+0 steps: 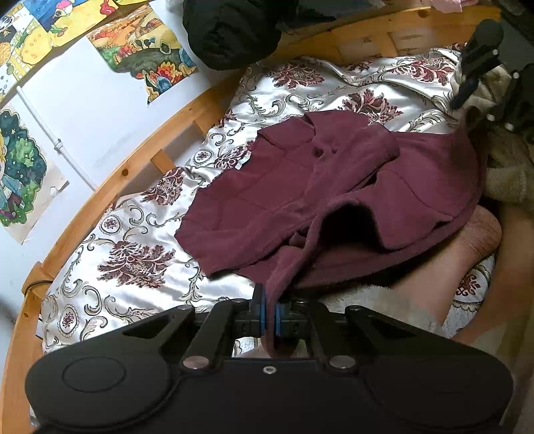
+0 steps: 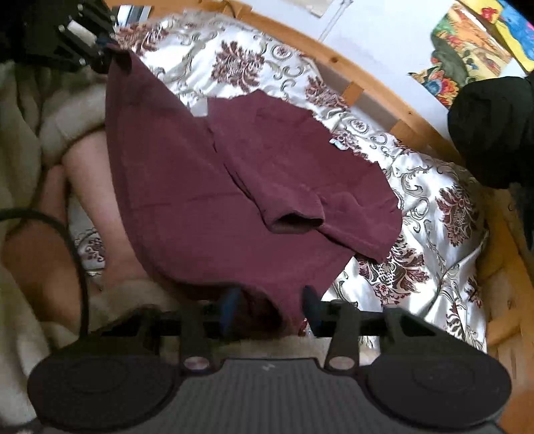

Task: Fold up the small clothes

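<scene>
On the bed, a maroon shirt [image 1: 320, 187] [image 2: 207, 187] lies partly spread over a shiny floral bedspread [image 1: 126, 240] [image 2: 417, 207], its collar and button placket facing up in the left wrist view and one short sleeve folded across the body in the right wrist view. The near part of the shirt is lifted off the bedspread and stretched between the two claws. The left claw [image 1: 269, 317] has its blue pads [image 1: 262, 315] pressed together on a bunched edge of the shirt, clamping it. The right claw [image 2: 272, 310] has its jaws apart, with a fold of the shirt's edge hanging between them; this view is blurred there, and whether the pads touch the cloth cannot be told. In the left wrist view the right claw [image 1: 467, 83] appears at the far right edge of the shirt, and in the right wrist view the left claw [image 2: 103, 50] appears at the shirt's upper left corner. The person's bare legs [image 1: 460, 263] [image 2: 90, 173] lie under the raised part of the shirt, beside a cream fleece blanket [image 1: 510, 173] [image 2: 20, 110]. A wooden bed frame [image 1: 140, 160] [image 2: 377, 90] curves round the bedspread, a black garment [image 1: 230, 30] [image 2: 490, 130] is draped over it, and colourful drawings [image 1: 147, 50] [image 2: 467, 50] hang on the white wall behind.
</scene>
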{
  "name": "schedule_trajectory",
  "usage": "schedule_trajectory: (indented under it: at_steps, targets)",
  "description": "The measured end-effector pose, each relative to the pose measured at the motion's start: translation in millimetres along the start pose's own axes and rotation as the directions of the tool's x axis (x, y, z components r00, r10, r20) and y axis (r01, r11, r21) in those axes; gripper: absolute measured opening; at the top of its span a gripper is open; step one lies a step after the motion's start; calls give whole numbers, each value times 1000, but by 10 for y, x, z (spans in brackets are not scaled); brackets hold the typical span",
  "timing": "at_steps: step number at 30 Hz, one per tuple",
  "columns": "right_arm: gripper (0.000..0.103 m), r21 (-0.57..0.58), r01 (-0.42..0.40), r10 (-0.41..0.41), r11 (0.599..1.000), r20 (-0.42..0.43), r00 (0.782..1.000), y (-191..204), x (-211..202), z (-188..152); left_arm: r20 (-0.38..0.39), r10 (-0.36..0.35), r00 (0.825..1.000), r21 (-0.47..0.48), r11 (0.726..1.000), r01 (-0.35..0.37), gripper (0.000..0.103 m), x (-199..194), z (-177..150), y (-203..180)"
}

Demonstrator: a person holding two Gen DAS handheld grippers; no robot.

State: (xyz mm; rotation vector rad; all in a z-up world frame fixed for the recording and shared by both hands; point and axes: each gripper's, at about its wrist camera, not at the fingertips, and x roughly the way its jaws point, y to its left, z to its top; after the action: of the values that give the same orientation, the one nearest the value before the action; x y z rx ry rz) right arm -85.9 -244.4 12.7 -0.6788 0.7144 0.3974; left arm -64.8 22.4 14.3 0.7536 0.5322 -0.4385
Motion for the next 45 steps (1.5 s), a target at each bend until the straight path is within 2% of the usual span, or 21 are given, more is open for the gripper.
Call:
schedule_trajectory:
  at_steps: [2,4,8,12,15,19,26,28,33,34,36,39,42,45]
  targets:
    - [4,13,-22,22,1000,-7,1000,-6,32,-3,0,-1,1000,1,1000,1,5,-4,-5,2]
    - [3,33,-9,9,999,7,1000,-36,-7,-34,0,-2,1000,-2,1000,2,5,-2,-5,1]
    - [3,126,70,-75,990,30,997,-233,-201,-150,-1,-5,1000,-12,1000,5,5,4,-13,5]
    - [2,193,144,-150,971,16,989,-442,-404,-303,-5,-15,1000,-23,1000,15,5,-6,-30,8]
    - [2,217,132,-136,967,3,991,-502,-479,-391,-4,-20,1000,-32,999,20,5,-7,-30,34]
    - [2,177,131,-132,976,-7,991,-410,-471,-410,-6,-18,1000,-16,1000,18,5,-15,-29,3]
    - [4,176,108,-108,978,-7,994,-392,-463,-416,-8,-15,1000,-14,1000,15,5,-28,-33,-1]
    - [7,180,94,-95,979,-3,995,-395,-481,-415,-10,-16,1000,-8,1000,16,5,-23,-35,-8]
    - [40,149,61,-61,987,-5,998,-352,-520,-374,-16,-16,1000,1,1000,16,5,-9,-33,-26]
    - [42,132,54,-54,990,-6,999,-337,-524,-364,-17,-15,1000,1,1000,15,6,-7,-32,-27]
    - [58,91,38,-38,995,-9,999,-298,-539,-336,-19,-14,1000,1,1000,14,6,-4,-30,-29]
    - [73,27,11,-11,1000,-9,1000,-236,-549,-292,-21,-13,1000,-1,1000,13,6,-1,-22,-35]
    - [76,-43,4,-5,999,-34,999,-158,-468,-246,-22,-12,1000,1,1000,12,6,-1,-24,-39]
    - [76,-102,31,-38,994,-67,997,-63,-326,-203,-22,-12,1000,1,1000,12,6,-3,-26,-43]
